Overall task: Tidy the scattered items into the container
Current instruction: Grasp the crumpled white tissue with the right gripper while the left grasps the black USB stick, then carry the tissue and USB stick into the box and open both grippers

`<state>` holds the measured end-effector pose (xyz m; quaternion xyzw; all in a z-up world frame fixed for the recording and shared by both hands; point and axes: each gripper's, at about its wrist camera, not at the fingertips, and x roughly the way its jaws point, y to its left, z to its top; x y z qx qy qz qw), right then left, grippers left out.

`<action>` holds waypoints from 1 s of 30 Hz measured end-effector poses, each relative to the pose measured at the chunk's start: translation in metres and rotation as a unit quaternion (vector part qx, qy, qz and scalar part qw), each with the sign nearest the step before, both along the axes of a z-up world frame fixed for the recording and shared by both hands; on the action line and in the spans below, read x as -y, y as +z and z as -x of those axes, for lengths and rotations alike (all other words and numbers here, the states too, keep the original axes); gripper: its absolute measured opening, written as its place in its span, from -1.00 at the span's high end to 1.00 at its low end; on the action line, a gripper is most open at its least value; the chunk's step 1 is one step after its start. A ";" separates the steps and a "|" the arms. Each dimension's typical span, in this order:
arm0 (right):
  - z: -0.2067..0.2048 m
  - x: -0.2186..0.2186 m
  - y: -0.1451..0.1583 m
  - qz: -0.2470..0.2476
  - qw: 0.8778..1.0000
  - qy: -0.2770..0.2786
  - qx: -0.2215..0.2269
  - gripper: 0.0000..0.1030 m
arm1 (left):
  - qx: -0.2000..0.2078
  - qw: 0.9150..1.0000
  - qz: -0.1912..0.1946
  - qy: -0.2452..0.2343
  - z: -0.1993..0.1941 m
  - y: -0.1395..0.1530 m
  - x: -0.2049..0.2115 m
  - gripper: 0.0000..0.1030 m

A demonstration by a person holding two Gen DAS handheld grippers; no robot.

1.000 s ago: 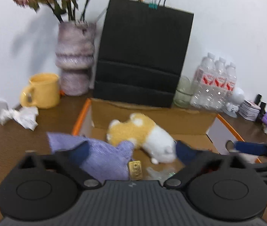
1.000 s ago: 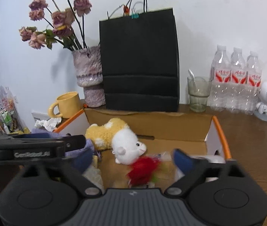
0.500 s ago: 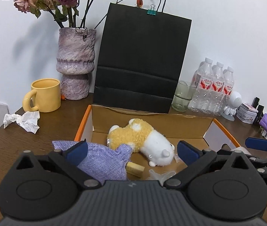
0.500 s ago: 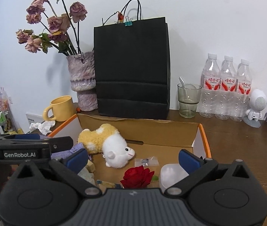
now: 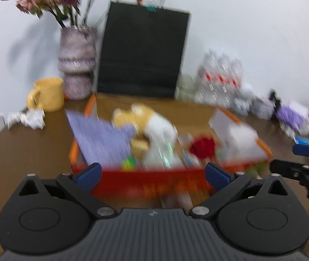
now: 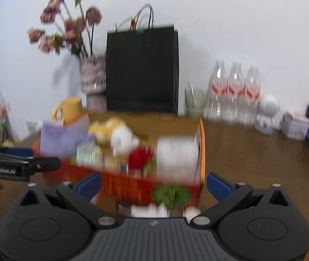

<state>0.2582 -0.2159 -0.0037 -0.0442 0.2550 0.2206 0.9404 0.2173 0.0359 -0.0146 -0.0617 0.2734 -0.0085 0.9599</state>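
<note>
Cardboard box (image 5: 198,117) (blurred) holding plush toy (image 5: 145,119), black bag (image 5: 141,52) behind, both grippers' fingers (image 5: 89,173) spread, empty.

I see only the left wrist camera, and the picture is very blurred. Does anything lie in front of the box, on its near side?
Observer: Yes. The right wrist view shows a green thing at the foot of the near red wall of the box. It is too blurred to name.
Operator: Is there anything more beside it?
Observer: Small white pieces lie on the table, nearer the camera than the green thing.
Operator: Is the right gripper free to take them?
Observer: The right gripper has its jaws wide open, and nothing is clamped between them.
</note>
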 end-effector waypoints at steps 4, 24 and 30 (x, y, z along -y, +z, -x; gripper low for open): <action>0.013 0.000 -0.029 0.014 0.999 0.004 -0.032 -0.85 | -0.033 0.999 -0.012 -0.030 0.013 -0.022 0.022 -1.00; 0.012 -0.003 -0.052 0.015 0.998 0.046 -0.028 0.45 | -0.059 0.992 -0.057 -0.092 0.013 -0.045 0.069 0.77; 0.019 0.009 -0.047 -0.006 0.999 0.033 -0.020 0.49 | -0.046 0.994 -0.053 -0.086 0.018 -0.042 0.067 0.77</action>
